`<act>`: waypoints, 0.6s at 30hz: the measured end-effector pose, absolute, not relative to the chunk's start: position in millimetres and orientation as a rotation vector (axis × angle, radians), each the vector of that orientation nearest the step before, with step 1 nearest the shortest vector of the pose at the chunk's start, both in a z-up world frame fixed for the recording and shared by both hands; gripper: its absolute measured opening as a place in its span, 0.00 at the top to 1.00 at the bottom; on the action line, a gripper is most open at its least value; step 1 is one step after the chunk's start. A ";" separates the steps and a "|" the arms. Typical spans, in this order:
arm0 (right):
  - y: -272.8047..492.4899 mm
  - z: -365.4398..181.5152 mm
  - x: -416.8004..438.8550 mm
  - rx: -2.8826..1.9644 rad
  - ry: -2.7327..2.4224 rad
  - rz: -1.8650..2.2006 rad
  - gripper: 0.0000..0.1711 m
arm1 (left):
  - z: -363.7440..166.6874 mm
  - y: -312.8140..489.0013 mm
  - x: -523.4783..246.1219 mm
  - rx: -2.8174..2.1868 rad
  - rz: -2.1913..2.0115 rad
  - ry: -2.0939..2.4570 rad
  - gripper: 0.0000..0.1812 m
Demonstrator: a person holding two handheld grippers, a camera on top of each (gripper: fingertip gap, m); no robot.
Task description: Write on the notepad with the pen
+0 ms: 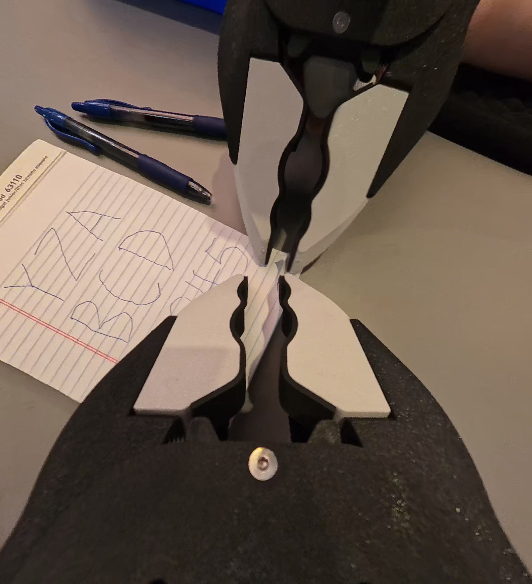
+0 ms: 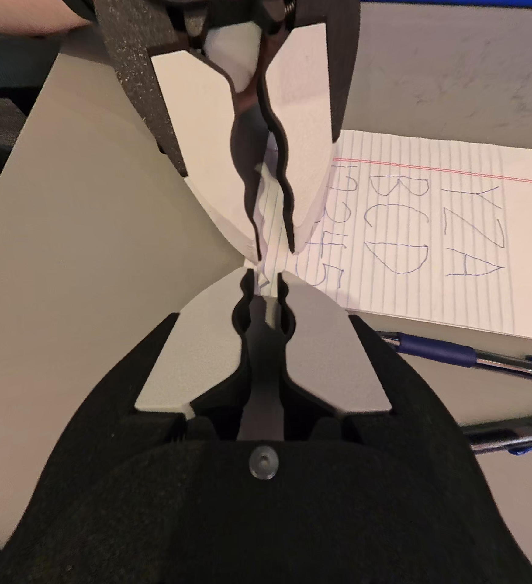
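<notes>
A white lined notepad [image 1: 69, 252] with blue handwriting lies on the grey table and also shows in the right wrist view [image 2: 448, 252]. Its top sheet's edge [image 1: 260, 316] is lifted and crumpled. My left gripper [image 1: 263, 279] is shut on this edge, and the paper shows between its jaws [image 2: 271, 205]. My right gripper [image 2: 266, 275] faces it tip to tip and is shut on the same edge; it shows in the left wrist view [image 1: 279, 260]. Two blue pens [image 1: 122, 151] [image 1: 151, 115] lie loose on the table beside the pad, held by neither gripper.
The pens show at the right of the right wrist view [image 2: 448, 350] [image 2: 511, 433]. A dark fabric thing [image 1: 511, 142] and a person's arm [image 1: 511, 38] lie beyond the right gripper. The table's edge [image 2: 21, 126] runs along the left. A blue object [image 1: 179, 9] sits at the back. My two grippers' fingertips are within a few centimetres of each other. Left tips and right tips are each some 20 cm from the dark fabric thing [image 1: 511, 142].
</notes>
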State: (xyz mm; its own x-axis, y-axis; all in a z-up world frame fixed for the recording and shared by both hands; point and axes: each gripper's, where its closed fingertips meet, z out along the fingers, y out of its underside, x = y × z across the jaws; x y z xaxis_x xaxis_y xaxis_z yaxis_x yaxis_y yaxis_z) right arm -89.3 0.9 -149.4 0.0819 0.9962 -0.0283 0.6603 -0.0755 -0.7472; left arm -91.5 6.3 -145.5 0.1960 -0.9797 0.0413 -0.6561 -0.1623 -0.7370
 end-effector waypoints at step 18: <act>13.2 -118.2 -92.3 -1.654 -1.527 0.681 1.00 | -140.2 13.6 -92.3 -1.858 -0.587 1.521 0.93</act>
